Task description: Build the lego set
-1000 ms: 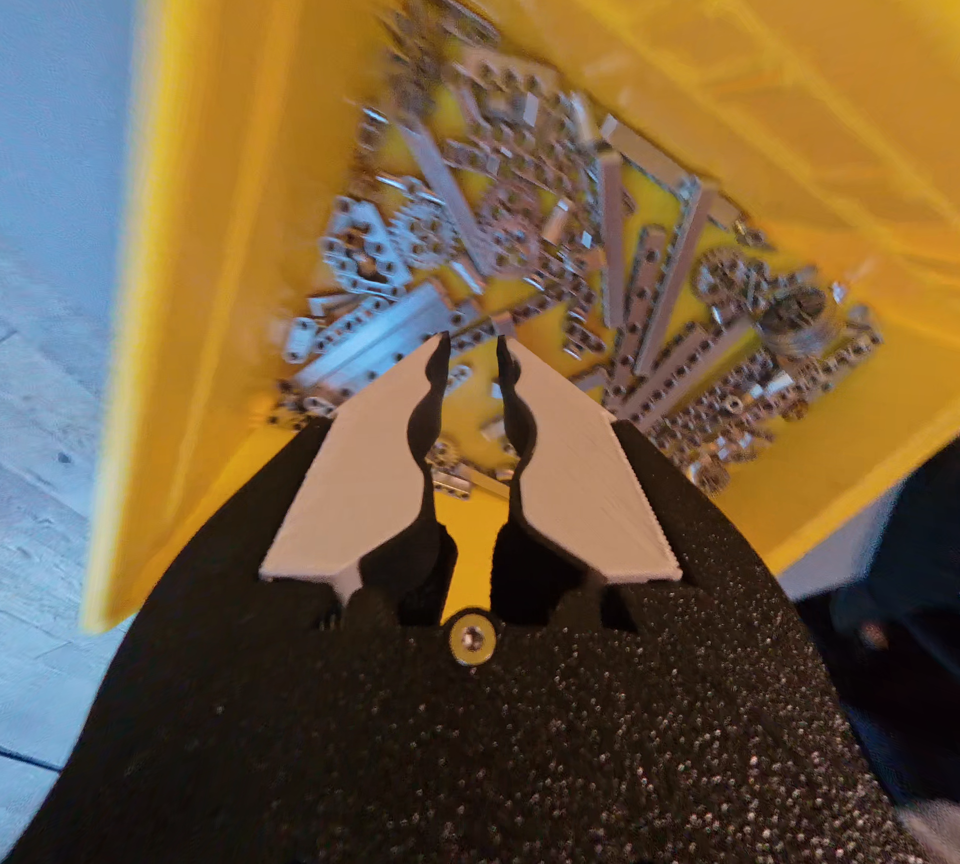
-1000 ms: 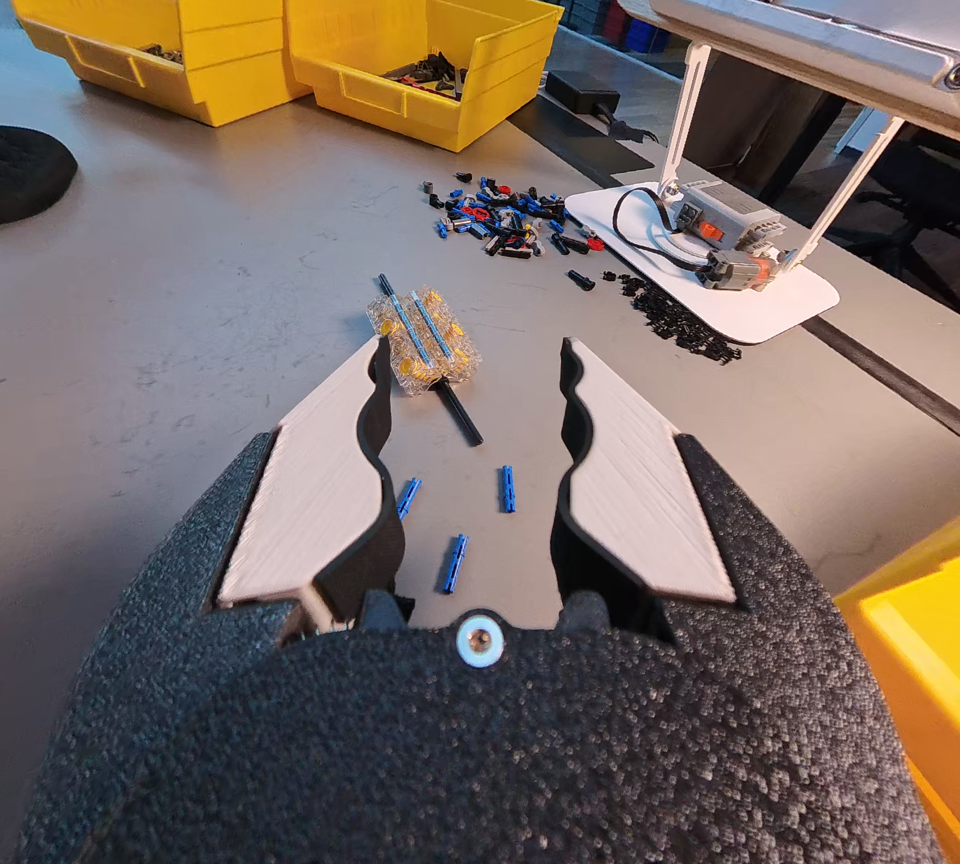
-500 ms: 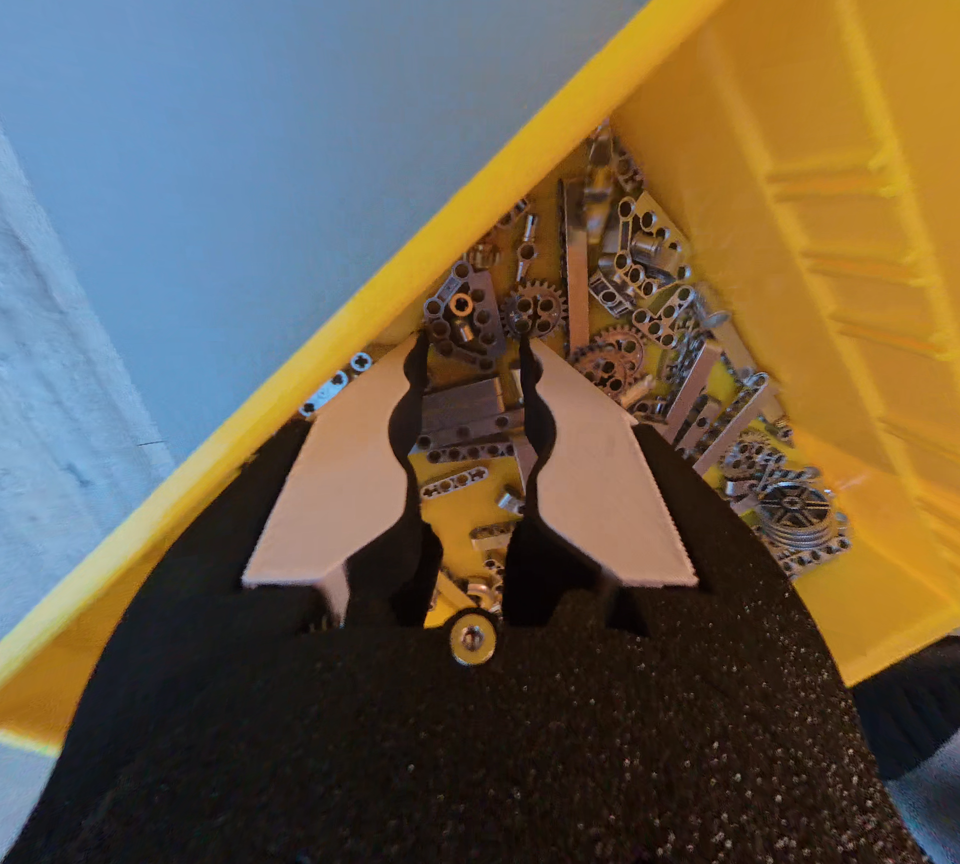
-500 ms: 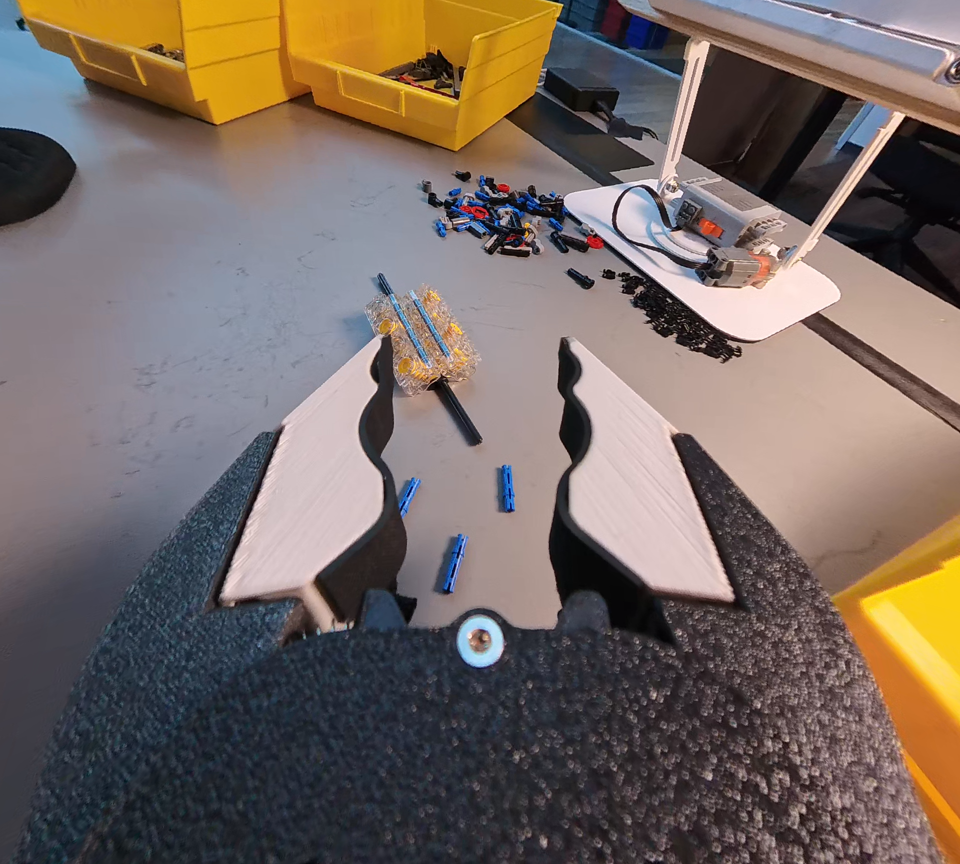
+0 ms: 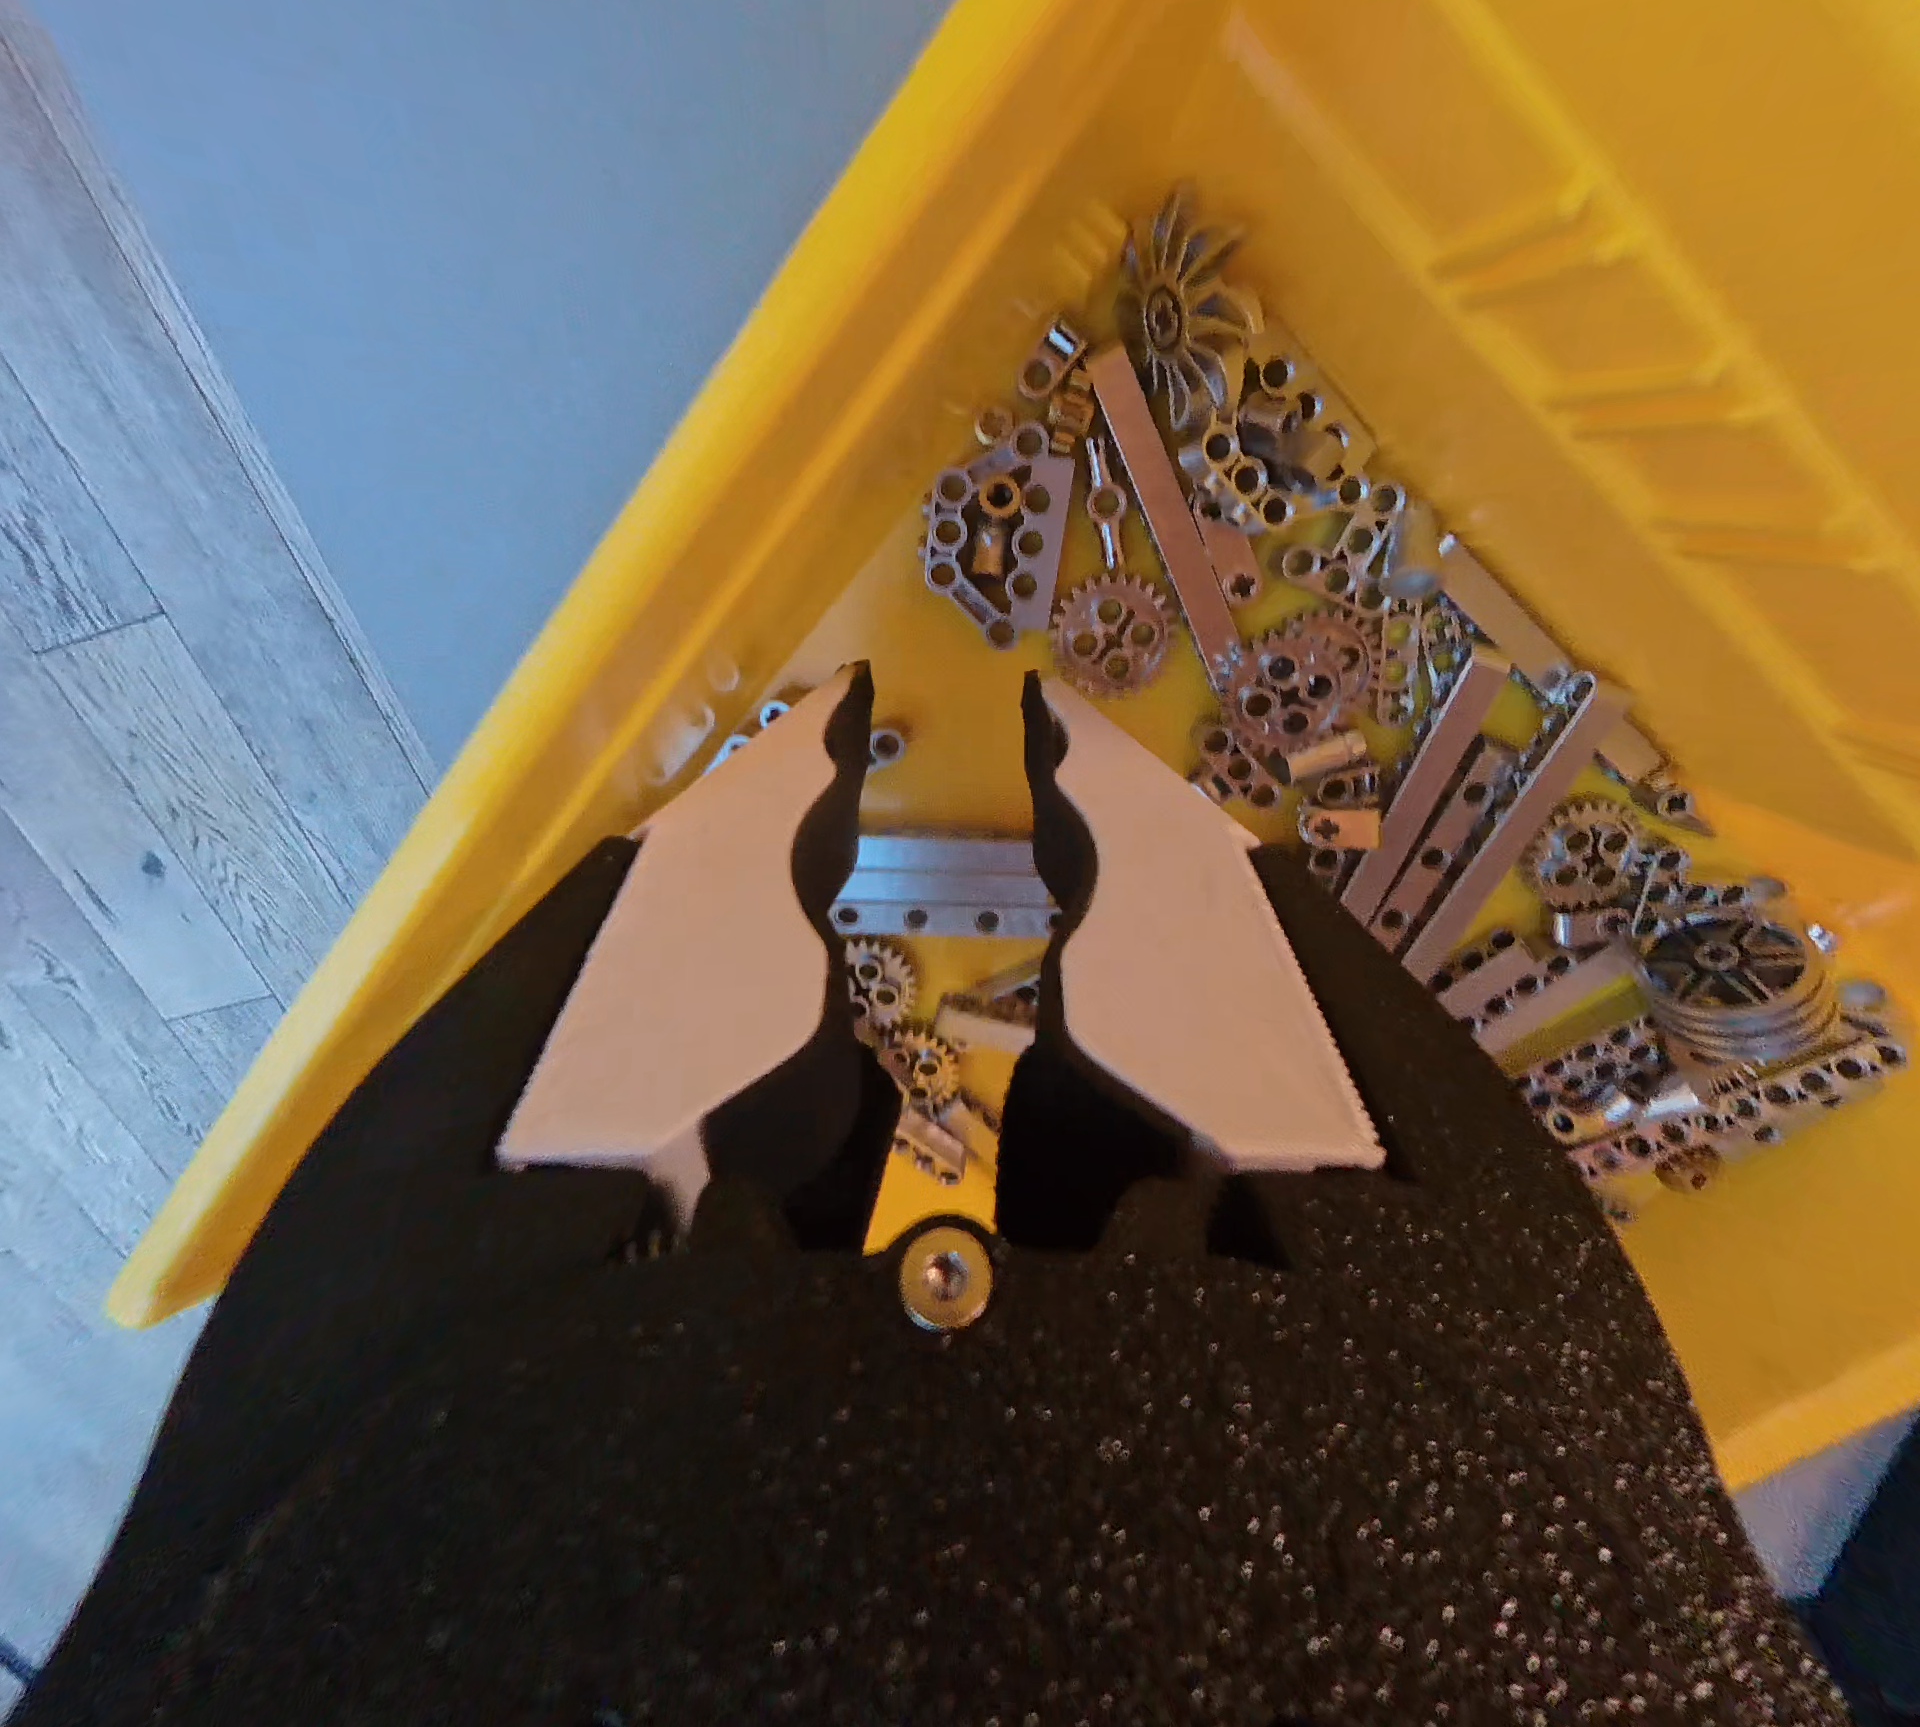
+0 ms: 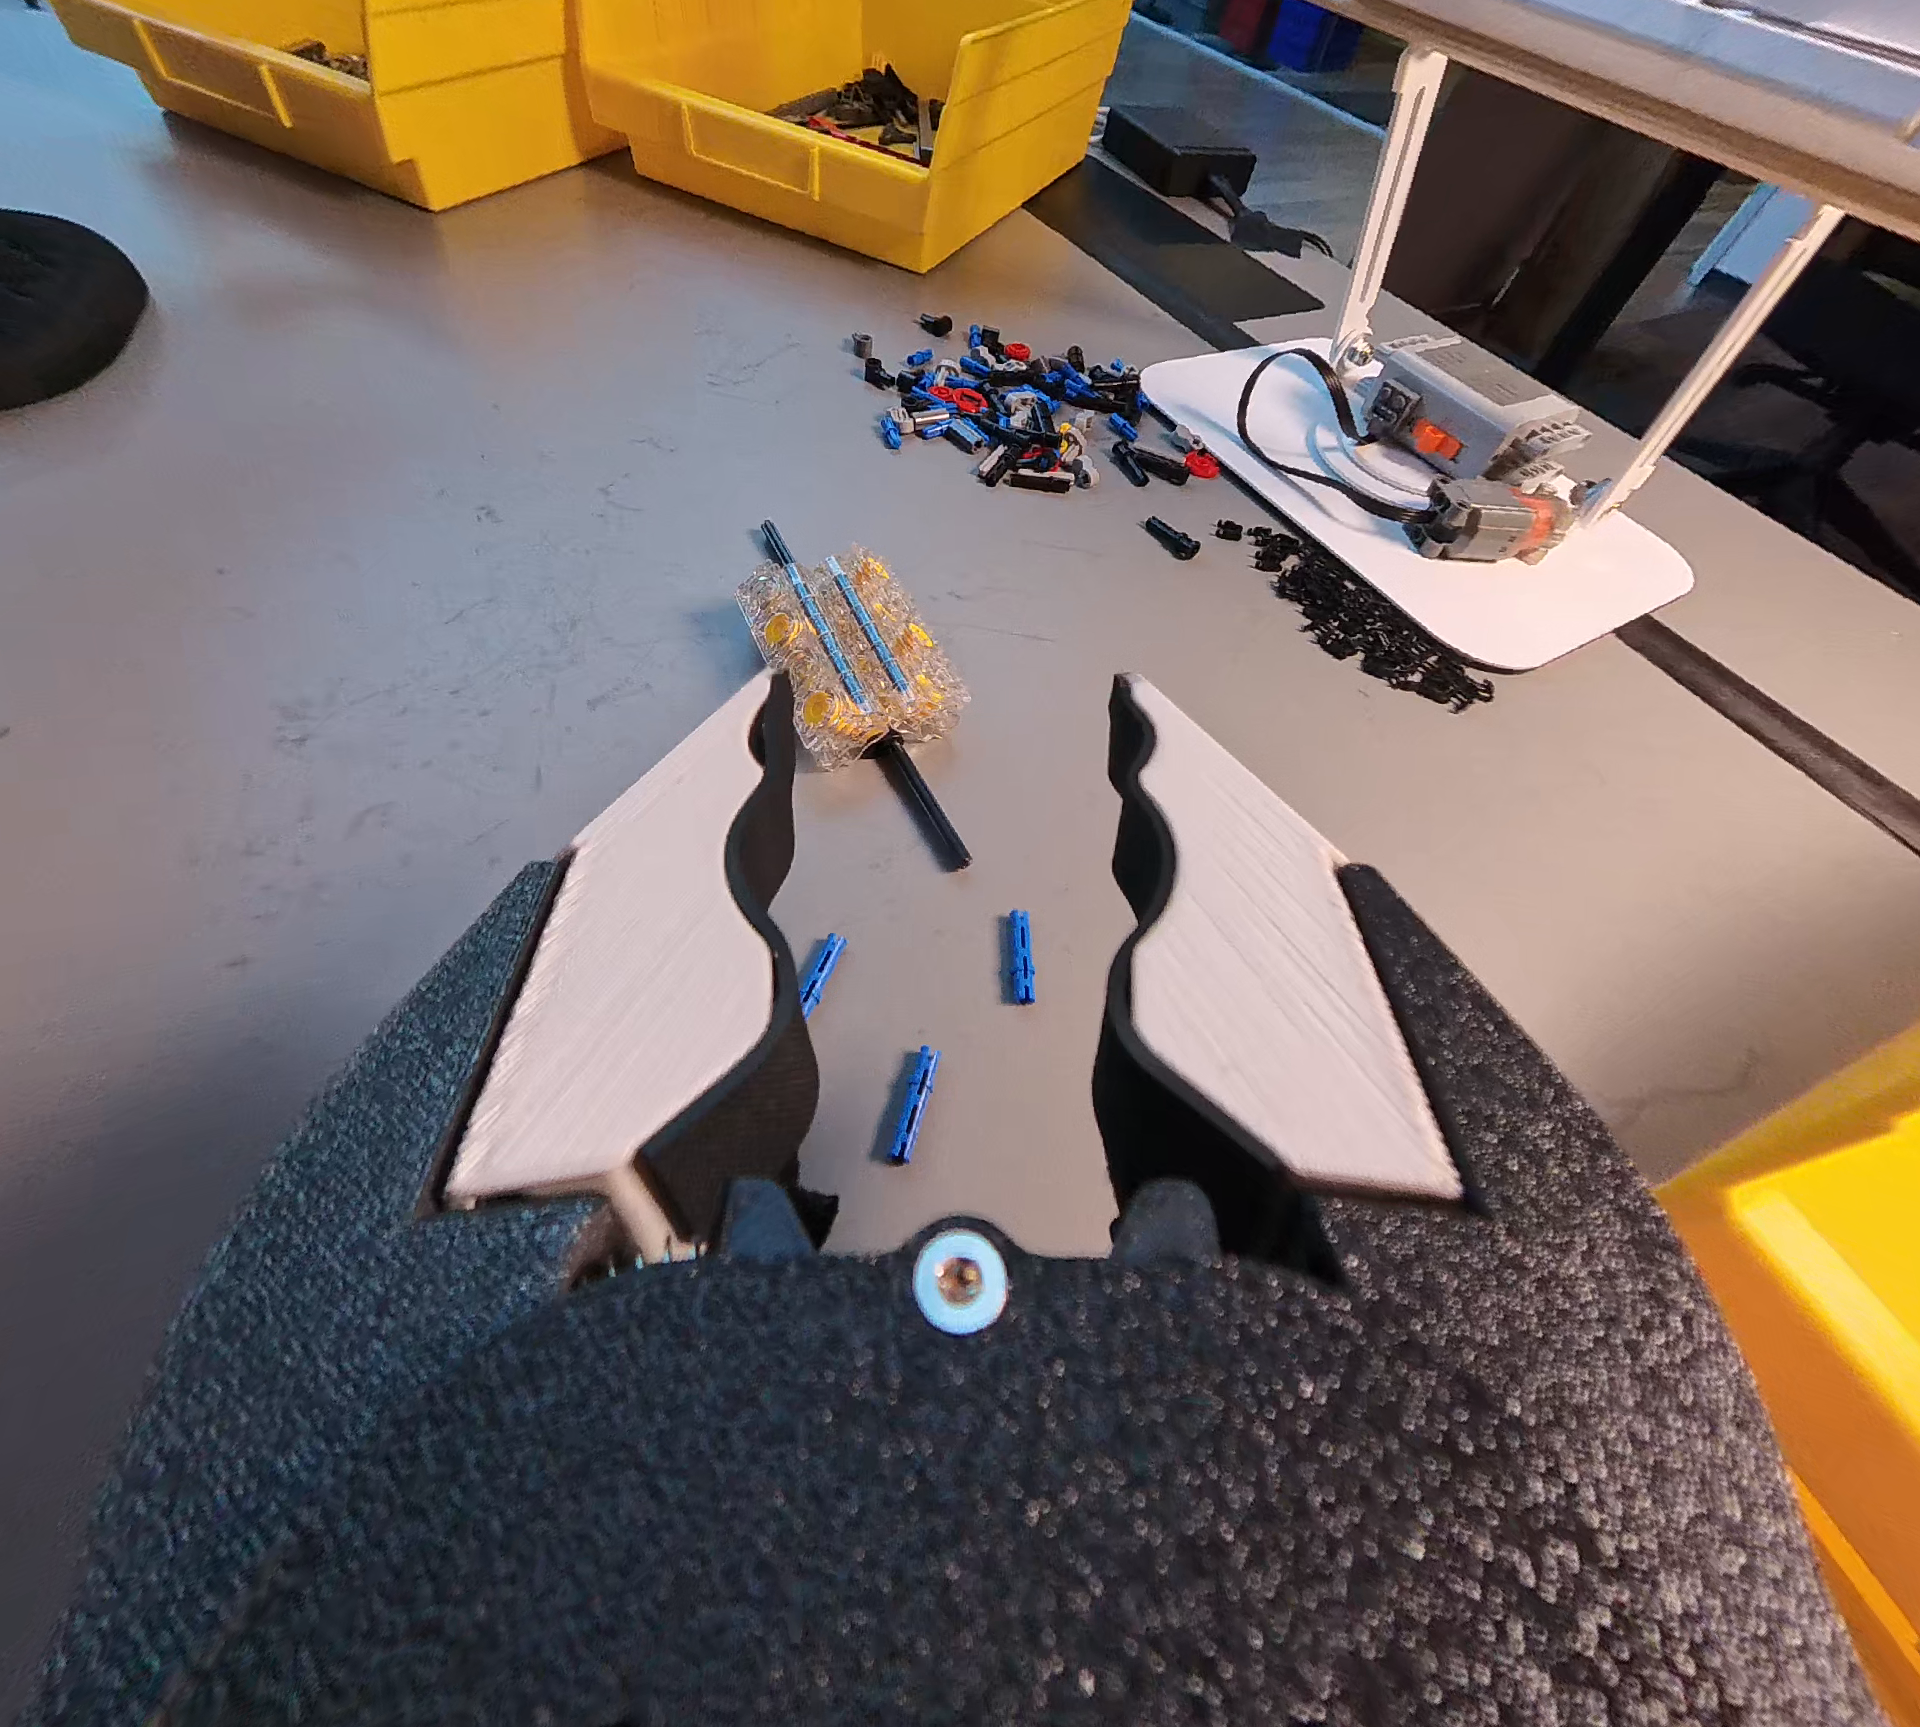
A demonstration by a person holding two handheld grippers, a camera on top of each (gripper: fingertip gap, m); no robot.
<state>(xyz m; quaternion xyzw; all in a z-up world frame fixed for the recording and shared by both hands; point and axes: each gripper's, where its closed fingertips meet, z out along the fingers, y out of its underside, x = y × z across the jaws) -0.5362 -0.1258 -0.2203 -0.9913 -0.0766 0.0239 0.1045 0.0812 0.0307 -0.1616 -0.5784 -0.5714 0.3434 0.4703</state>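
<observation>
My left gripper [image 5: 943,690] is open and empty inside a yellow bin [image 5: 1558,119], over a heap of grey toy-building parts. A grey beam with holes [image 5: 945,888] lies between its fingers, with small gears [image 5: 883,981] below. A grey gear [image 5: 1112,636] and a fan-shaped piece [image 5: 1184,316] lie farther in. My right gripper [image 6: 940,690] is open and empty just above the grey table [image 6: 416,534]. Three blue pins [image 6: 1018,955] lie between its fingers. A clear block assembly with yellow studs on a black axle [image 6: 852,649] lies just past the left fingertip.
Two yellow bins [image 6: 810,67] stand at the table's back left, a person's hand reaching into the left one. A pile of small blue, black and red pins [image 6: 1029,410], black pins [image 6: 1371,617], a white stand base with a grey battery box and motor [image 6: 1475,451], another bin corner [image 6: 1829,1262]. Some 65 centimeters of space lies between my two pairs of fingers.
My left gripper has opened wider and shifted within the bin, so the grey beam now lies between its fingers. My right gripper has barely moved.
</observation>
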